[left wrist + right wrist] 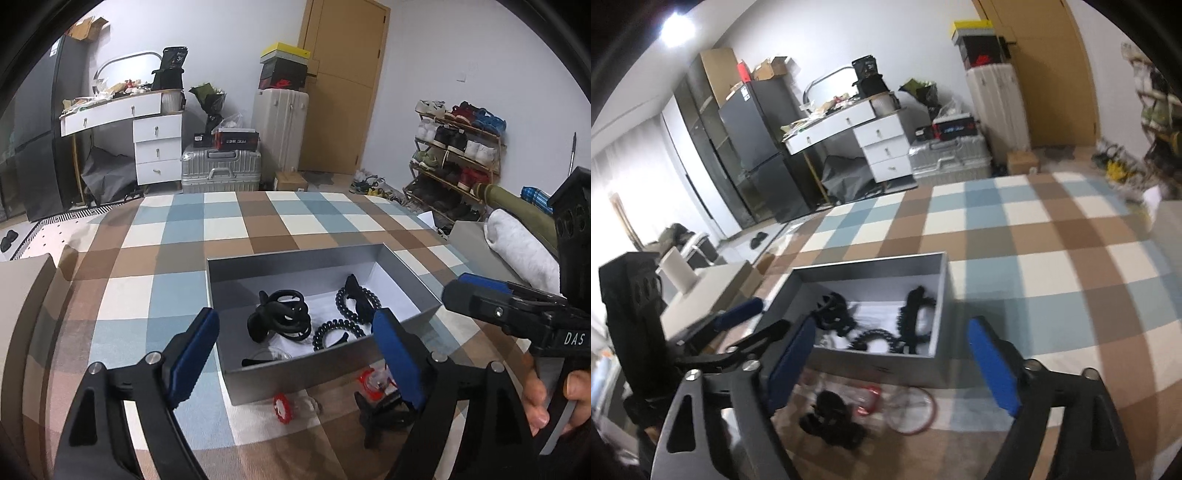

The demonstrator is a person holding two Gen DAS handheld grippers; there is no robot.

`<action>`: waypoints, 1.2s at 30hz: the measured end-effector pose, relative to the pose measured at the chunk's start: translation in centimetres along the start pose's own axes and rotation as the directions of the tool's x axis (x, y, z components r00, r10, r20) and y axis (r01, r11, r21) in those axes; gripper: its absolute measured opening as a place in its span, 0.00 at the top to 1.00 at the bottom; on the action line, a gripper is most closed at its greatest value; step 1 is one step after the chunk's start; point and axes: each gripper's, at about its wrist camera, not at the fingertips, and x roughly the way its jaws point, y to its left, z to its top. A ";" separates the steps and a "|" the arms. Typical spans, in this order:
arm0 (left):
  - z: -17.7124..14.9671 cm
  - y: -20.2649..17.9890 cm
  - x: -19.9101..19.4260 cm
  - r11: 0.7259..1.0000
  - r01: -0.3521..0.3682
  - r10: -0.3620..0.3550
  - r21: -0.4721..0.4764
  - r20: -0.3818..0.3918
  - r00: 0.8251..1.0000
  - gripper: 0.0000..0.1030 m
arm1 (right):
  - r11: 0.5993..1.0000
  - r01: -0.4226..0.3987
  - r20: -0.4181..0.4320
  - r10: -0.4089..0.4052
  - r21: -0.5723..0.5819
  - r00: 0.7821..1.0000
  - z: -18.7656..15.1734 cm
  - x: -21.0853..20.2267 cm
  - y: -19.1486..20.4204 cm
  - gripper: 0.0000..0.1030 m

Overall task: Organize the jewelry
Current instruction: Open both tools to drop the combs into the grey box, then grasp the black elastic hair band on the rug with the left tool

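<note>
1. 2 grippers, both mine, hang over the checked cloth (229, 229) with broad bare cloth beyond the grey box (406, 273).
2. My left gripper (295, 354) has its fingers wide apart, holding nothing, above the box's near wall.
3. My right gripper (894, 365) is likewise spread and empty, aimed at the box's near edge.
4. Black hair ties (343, 328) and a black clip (280, 317) lie inside the box.
5. Red-and-clear pieces (282, 406) and another black clip (831, 417) lie on the cloth just beside the near wall.

Left gripper (299, 354), right gripper (901, 365) agape.
</note>
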 end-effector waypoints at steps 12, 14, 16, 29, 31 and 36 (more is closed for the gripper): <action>-2.4 -0.1 -0.9 1.000 0.031 -0.031 0.002 -0.029 0.999 0.01 | 0.998 0.059 -0.101 -0.060 -0.016 0.993 -2.3 -0.2 -1.8 0.00; -2.7 -0.3 -0.9 0.999 0.052 -0.052 0.005 -0.040 0.998 0.01 | 0.998 0.053 -0.101 -0.056 -0.029 0.993 -2.5 -0.2 -1.7 0.00; -2.7 -0.6 -0.8 0.997 0.072 -0.071 0.017 -0.053 0.996 0.01 | 0.997 0.061 -0.112 -0.066 -0.046 0.992 -2.4 -0.1 -1.7 0.00; -3.5 -1.5 -0.5 0.986 0.163 -0.159 0.036 -0.112 0.981 0.01 | 0.987 0.077 -0.195 -0.103 -0.140 0.975 -4.3 0.6 -0.9 0.00; -3.5 -1.6 -0.5 0.983 0.181 -0.176 0.031 -0.122 0.977 0.01 | 0.987 0.080 -0.201 -0.107 -0.140 0.974 -4.6 0.7 -1.0 0.00; -3.9 -2.3 -0.3 0.977 0.204 -0.194 0.058 -0.141 0.971 0.02 | 0.987 0.091 -0.212 -0.118 -0.135 0.970 -4.7 0.7 -1.4 0.00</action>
